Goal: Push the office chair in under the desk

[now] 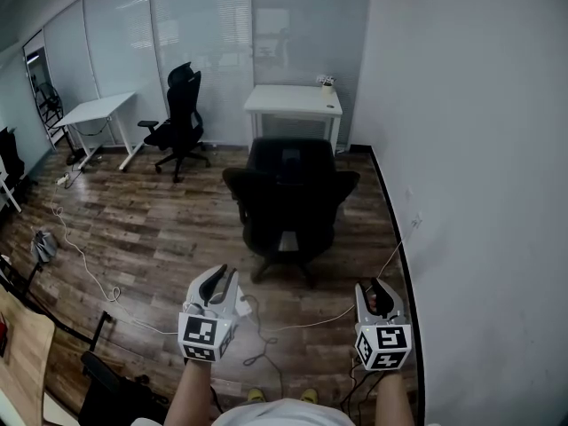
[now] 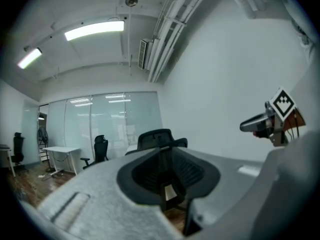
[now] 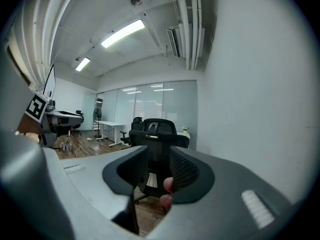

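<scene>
A black office chair (image 1: 288, 193) stands on the wood floor with its back toward me, a short way in front of a small white desk (image 1: 293, 100) set against the glass wall. Both grippers hang low and near me, well short of the chair. My left gripper (image 1: 222, 278) is open with nothing between its fingers, and in the left gripper view the chair (image 2: 156, 136) shows through the gap. My right gripper (image 1: 376, 289) is also open and empty, and the right gripper view frames the chair (image 3: 157, 129) between its pads.
A second black chair (image 1: 180, 118) and another white desk (image 1: 98, 109) stand at the back left. Cables (image 1: 89, 273) trail over the floor at left and near my feet. A white wall (image 1: 470, 193) runs close along the right.
</scene>
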A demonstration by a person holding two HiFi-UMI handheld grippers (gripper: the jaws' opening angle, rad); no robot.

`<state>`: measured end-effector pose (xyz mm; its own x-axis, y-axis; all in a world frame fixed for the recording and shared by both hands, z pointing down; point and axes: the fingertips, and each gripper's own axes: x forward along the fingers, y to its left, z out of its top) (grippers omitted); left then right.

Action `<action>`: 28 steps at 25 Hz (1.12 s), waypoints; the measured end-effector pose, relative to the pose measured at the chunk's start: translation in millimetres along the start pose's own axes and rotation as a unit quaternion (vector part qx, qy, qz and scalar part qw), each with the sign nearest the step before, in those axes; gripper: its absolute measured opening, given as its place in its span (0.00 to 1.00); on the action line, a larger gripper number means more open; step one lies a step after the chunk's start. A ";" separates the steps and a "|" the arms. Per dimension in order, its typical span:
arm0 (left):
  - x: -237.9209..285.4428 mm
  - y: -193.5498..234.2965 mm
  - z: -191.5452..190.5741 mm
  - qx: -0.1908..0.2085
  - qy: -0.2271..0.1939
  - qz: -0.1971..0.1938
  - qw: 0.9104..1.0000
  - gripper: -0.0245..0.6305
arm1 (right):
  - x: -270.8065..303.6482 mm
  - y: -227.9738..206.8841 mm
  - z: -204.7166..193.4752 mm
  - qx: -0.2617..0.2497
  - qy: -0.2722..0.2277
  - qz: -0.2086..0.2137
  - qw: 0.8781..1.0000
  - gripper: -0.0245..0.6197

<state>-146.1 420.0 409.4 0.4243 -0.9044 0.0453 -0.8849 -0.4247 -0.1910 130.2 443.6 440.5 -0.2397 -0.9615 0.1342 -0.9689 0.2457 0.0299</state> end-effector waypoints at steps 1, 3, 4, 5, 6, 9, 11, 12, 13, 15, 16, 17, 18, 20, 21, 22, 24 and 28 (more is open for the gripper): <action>1.3 -2.7 0.5 0.001 0.001 -0.002 1.000 0.16 | 0.0 -2.3 -0.2 0.001 0.000 0.000 1.000 0.22; 3.9 -8.1 1.7 0.002 0.003 -0.004 1.000 0.18 | 0.5 -6.9 -0.8 0.002 0.001 0.002 1.000 0.22; 5.2 -10.3 2.1 0.002 0.004 -0.003 1.000 0.18 | 0.8 -9.0 -0.9 0.001 0.001 0.003 1.000 0.22; 6.7 -12.5 2.4 0.002 0.005 -0.002 1.000 0.18 | 1.3 -11.3 -0.8 0.001 0.000 0.005 1.000 0.22; 8.8 -15.1 2.8 0.001 0.006 -0.001 1.000 0.18 | 1.9 -14.0 -0.6 0.001 -0.001 0.007 1.000 0.22; 18.6 -24.7 5.7 0.001 0.008 0.000 1.000 0.18 | 5.9 -23.7 0.1 0.000 -0.003 0.017 1.000 0.22; 25.7 -32.0 9.0 0.000 0.008 0.002 1.000 0.18 | 8.0 -31.3 -0.2 -0.001 -0.004 0.025 1.000 0.22; 29.0 -36.1 10.5 0.000 0.008 0.003 1.000 0.18 | 8.3 -35.6 -0.6 -0.001 -0.004 0.028 1.000 0.22; 32.2 -40.7 11.5 0.000 0.007 0.005 1.000 0.18 | 8.3 -40.1 -1.1 -0.002 -0.004 0.032 0.999 0.22; 38.9 -50.9 12.1 0.001 0.007 0.007 1.000 0.18 | 8.2 -50.0 -2.4 -0.002 -0.007 0.039 0.999 0.22; 42.0 -56.6 12.0 0.001 0.008 0.009 1.000 0.18 | 8.1 -55.3 -3.8 -0.002 -0.007 0.042 0.999 0.22; 44.8 -62.4 11.9 0.002 0.008 0.011 1.000 0.18 | 8.3 -60.7 -5.5 -0.002 -0.007 0.045 0.999 0.22; 47.1 -68.0 11.9 0.002 0.009 0.013 1.000 0.18 | 8.7 -65.6 -7.1 -0.003 -0.007 0.048 0.999 0.22; 50.1 -77.6 11.6 0.003 0.011 0.016 1.000 0.18 | 9.2 -73.3 -10.0 -0.006 -0.004 0.054 0.999 0.22; 51.2 -81.2 11.4 0.003 0.012 0.018 1.000 0.18 | 9.4 -76.1 -11.0 -0.006 -0.003 0.056 0.998 0.22; 52.4 -83.8 11.2 0.002 0.014 0.018 1.000 0.18 | 9.9 -78.2 -11.5 -0.006 -0.003 0.059 0.998 0.22; 56.0 -86.5 10.5 -0.002 0.015 0.020 1.000 0.18 | 12.6 -81.4 -12.6 -0.005 -0.005 0.065 0.998 0.22; 64.1 -85.0 11.6 -0.006 0.012 0.026 1.000 0.18 | 22.3 -87.5 -13.8 0.003 -0.008 0.075 0.997 0.22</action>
<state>-41.5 398.6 417.1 0.3724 -0.9262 0.0596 -0.9081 -0.3768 -0.1828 210.5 402.3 454.6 -0.3825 -0.9160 0.1208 -0.9225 0.3859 0.0057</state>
